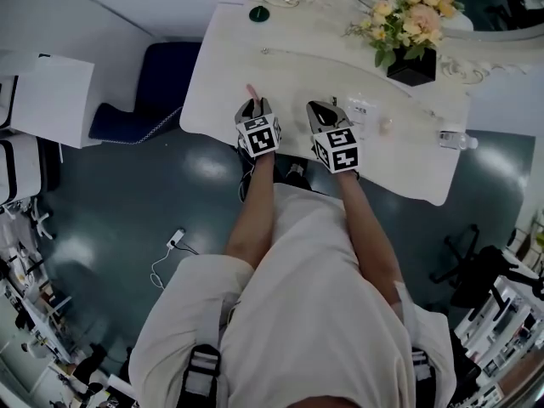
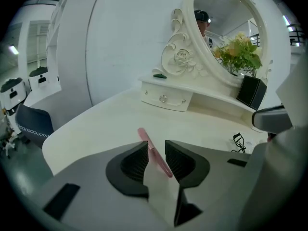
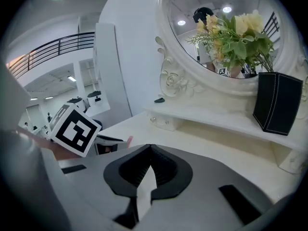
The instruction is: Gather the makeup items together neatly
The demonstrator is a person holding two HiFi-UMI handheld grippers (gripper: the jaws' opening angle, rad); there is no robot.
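A view from above a seated person shows two forearms stretched over a white curved vanity surface (image 1: 289, 75), each hand carrying a hand-held gripper topped with a black-and-white marker cube.

The left hand-held gripper (image 2: 156, 144) is clenched on a slim pink makeup pencil (image 2: 153, 151). The pencil is pinched slantwise between the ribbed black pads, and its tip juts out past the jaws towards the back of the surface. In the head view the same pink tip can be seen poking out beyond the left hand-held gripper.

The right hand-held gripper (image 3: 150, 148) is held just beside the left one, and its jaws are pressed fully together with nothing between them.

A black metal eyelash curler (image 2: 239, 140) lies flat on the surface, to the right of the left hand-held gripper. A small clear plastic bottle (image 1: 457, 140) lies on its side near the right end of the surface.

At the back, a round mirror in an ornate white carved frame (image 2: 180, 57) is raised on a low shelf with a small drawer. A bunch of pale yellow and peach flowers (image 1: 408, 11) stands before it in a square black vase (image 3: 278, 102). A dark blue chair (image 1: 153, 92) is set on the floor to the left.
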